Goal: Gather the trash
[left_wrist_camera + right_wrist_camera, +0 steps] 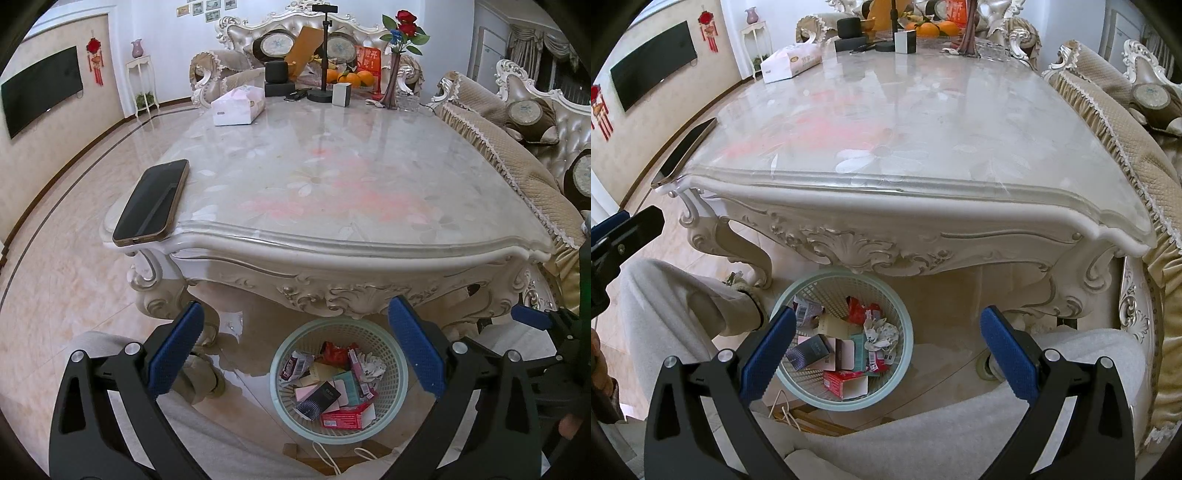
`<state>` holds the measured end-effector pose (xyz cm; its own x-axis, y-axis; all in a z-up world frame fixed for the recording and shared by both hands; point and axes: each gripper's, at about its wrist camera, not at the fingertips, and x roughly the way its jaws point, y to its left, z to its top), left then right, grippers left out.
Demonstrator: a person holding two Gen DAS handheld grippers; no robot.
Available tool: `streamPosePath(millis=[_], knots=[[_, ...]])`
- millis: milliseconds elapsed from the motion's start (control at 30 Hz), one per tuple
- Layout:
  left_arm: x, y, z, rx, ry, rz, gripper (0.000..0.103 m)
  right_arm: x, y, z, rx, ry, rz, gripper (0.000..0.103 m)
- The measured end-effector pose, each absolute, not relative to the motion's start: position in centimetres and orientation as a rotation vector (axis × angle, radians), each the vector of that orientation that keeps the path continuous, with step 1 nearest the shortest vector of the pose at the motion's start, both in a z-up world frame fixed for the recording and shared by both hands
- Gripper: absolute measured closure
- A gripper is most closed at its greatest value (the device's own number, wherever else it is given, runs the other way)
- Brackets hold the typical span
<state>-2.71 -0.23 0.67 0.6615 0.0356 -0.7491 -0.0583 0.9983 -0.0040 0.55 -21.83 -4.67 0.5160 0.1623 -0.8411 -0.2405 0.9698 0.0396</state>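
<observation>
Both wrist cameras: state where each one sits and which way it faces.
Left wrist: sits on the left gripper, open, held low before the table, facing along it toward the far sofa; the phone lies at the near left corner; the person's grey-trousered legs show, and the right gripper at the right edge.
Right wrist: sits on the right gripper, open, further right, tilted down toward the basket; legs show, the left gripper at the left edge.
Shared: table, phone, tissue box, trash-filled basket.

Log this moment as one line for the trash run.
left hand-held gripper open, empty | right hand-held gripper open, empty | basket on floor under table edge, holds boxes and wrappers | phone on table corner
</observation>
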Motion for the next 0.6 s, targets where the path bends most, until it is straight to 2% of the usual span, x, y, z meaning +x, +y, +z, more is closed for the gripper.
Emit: streamPosePath(millis=[600], knots=[[-2.73,-0.16,0.81,-0.019,0.845,0.067,0.006,0.51,-21.78,-4.77,-0.087,1.000,0.244,0.007]])
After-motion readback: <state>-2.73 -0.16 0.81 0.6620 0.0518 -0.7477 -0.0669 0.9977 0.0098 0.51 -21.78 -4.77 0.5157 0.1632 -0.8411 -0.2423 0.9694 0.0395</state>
